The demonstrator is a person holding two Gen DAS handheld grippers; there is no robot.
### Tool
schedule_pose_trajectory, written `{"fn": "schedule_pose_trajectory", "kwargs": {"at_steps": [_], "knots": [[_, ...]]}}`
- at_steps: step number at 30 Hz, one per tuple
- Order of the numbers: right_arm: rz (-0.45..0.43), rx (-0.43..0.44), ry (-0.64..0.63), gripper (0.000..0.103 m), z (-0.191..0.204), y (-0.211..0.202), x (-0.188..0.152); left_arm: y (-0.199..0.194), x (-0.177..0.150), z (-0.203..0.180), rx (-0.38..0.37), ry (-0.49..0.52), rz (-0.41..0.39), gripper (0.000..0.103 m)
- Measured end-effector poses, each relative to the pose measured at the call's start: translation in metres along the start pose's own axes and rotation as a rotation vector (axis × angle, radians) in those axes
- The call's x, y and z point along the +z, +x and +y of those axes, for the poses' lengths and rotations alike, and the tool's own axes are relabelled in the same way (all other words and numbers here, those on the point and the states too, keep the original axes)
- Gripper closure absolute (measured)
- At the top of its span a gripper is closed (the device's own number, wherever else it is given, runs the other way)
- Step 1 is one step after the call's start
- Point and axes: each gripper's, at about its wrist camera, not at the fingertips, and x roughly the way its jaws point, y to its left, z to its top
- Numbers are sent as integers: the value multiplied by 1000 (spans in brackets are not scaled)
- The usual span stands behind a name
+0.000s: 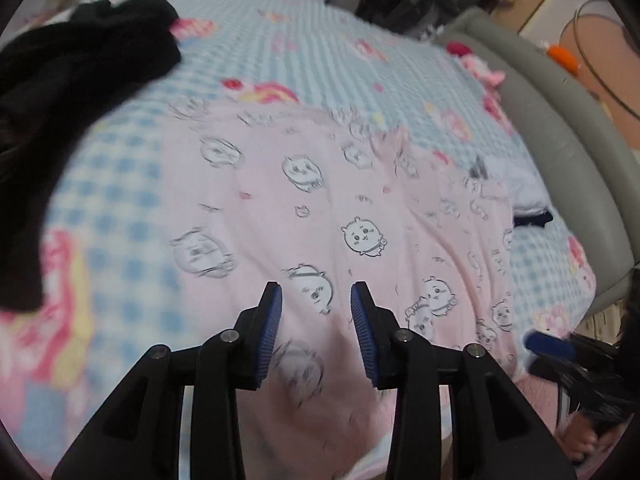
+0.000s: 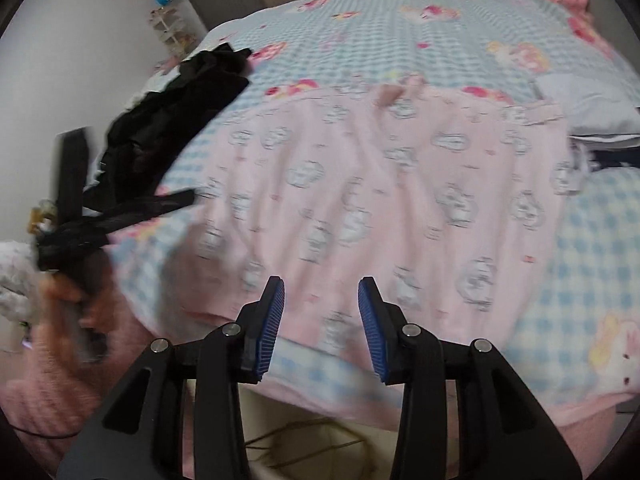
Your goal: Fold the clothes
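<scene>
Pink garment (image 1: pixel 320 208) with small cartoon animals lies spread flat on the bed (image 1: pixel 132 184), on a blue checked cover, and it takes the middle of both views. Its long axis seems to run left to right across the bed, with the near edge close to the bed's near side and the far edge, where a small fold of cloth stands up, toward the middle of the bed.

Both grippers hang above the near part of this garment and point down and forward at it. The left gripper (image 1: pixel 316 300) has its blue pads apart by a medium gap, with nothing between them; only the cloth below shows through. The right gripper (image 2: pixel 321 296) is the same, half open and empty, above the near edge where the garment meets the checked cover.

A black garment (image 2: pixel 168 120) lies crumpled at the far left, well apart from the pink one, and some folded pale clothes (image 2: pixel 592 108) sit at the right.

I judge that the next fold must carry one edge of the pink garment over the other. The left gripper is nearer its left part and the right gripper nearer its right part, so each hand would take its own side.
</scene>
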Motion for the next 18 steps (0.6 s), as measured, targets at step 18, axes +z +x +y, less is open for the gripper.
{"fn": "schedule_pose_trajectory", "kwargs": {"at_steps": [18], "knots": [[-138,-331,-103,47,-18,-20,21,19,25,16,19,-31,-39,61]]}}
